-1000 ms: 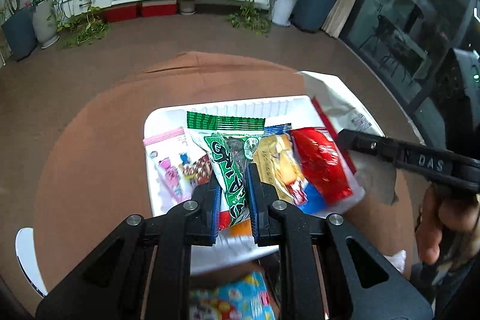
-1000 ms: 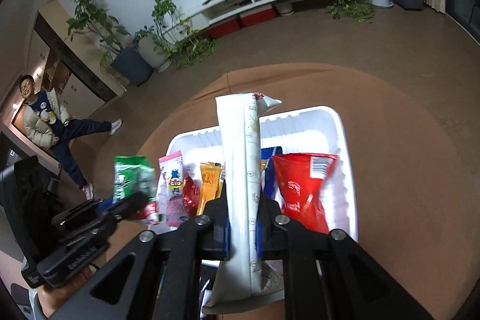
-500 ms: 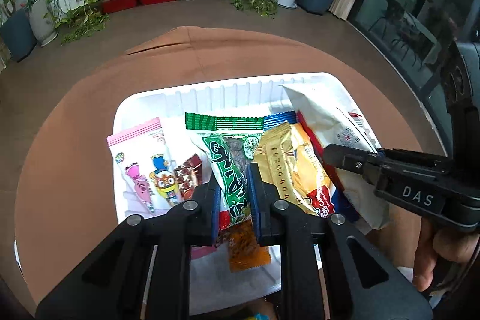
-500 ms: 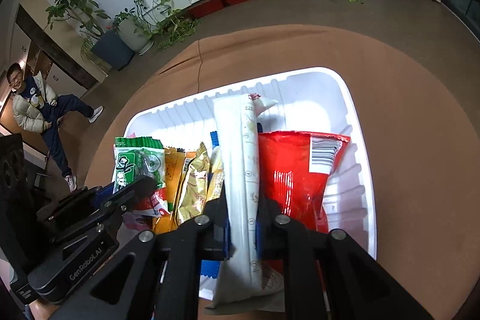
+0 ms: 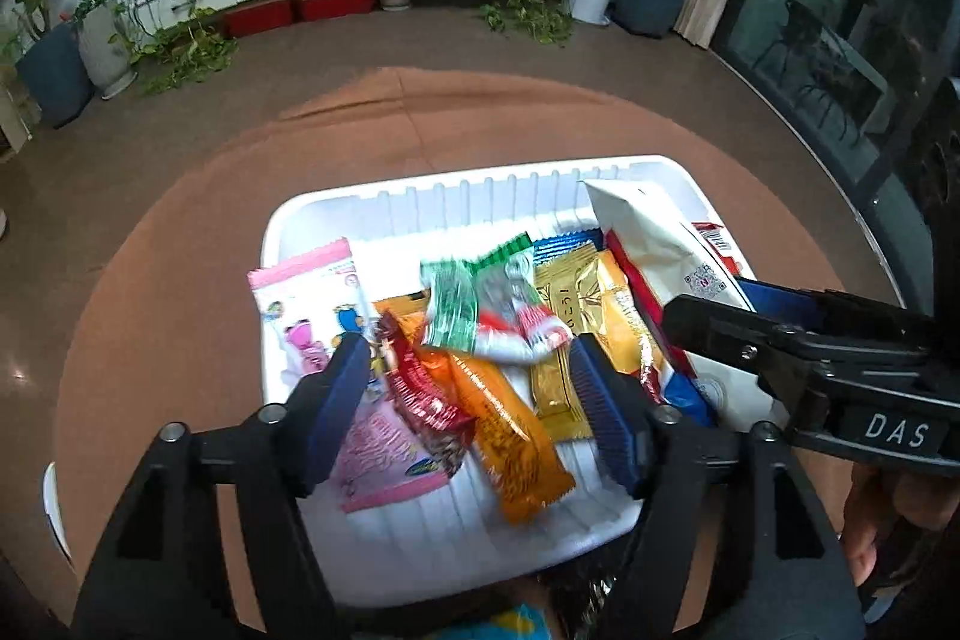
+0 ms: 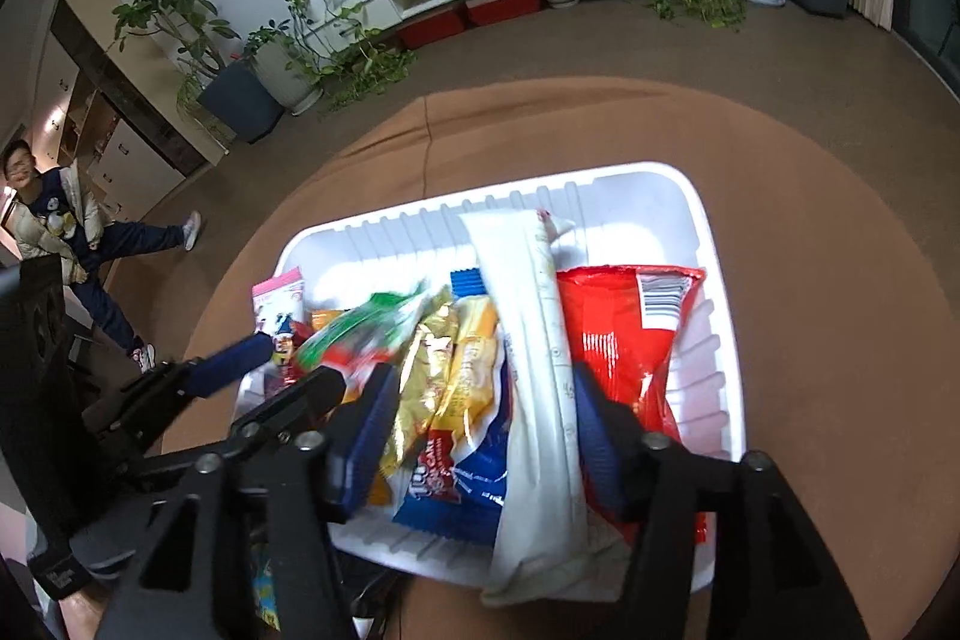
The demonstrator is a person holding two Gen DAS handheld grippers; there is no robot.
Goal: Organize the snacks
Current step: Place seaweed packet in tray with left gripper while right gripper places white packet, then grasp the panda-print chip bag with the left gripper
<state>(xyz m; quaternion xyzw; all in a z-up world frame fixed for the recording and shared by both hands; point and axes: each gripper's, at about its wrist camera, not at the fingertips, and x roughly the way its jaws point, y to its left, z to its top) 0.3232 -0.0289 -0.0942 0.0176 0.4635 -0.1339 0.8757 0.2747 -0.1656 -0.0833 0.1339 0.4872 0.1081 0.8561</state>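
A white tray [image 5: 456, 196] on the brown round table holds several snack packets. My left gripper [image 5: 471, 370] is open above it; the green packet [image 5: 480, 304] is blurred between and beyond the fingers, over the orange [image 5: 510, 424] and red [image 5: 426, 400] packets, beside the pink one [image 5: 312, 292]. My right gripper [image 6: 480, 406] is open. The white bag [image 6: 534, 370] lies between its fingers in the tray [image 6: 660, 184], next to the red bag [image 6: 624, 340] and gold packets [image 6: 432, 370]. The right gripper shows in the left view [image 5: 744, 316].
A colourful packet [image 5: 510, 622] lies at the table's near edge below the tray. A white object [image 5: 51, 508] sits at the table's left edge. A person [image 6: 54, 220] sits at the far left of the room. Plants and a TV bench line the wall.
Both grippers have opened. The green packet has left my left fingers and drops blurred into the tray. The white bag has been let go and rests in the tray.
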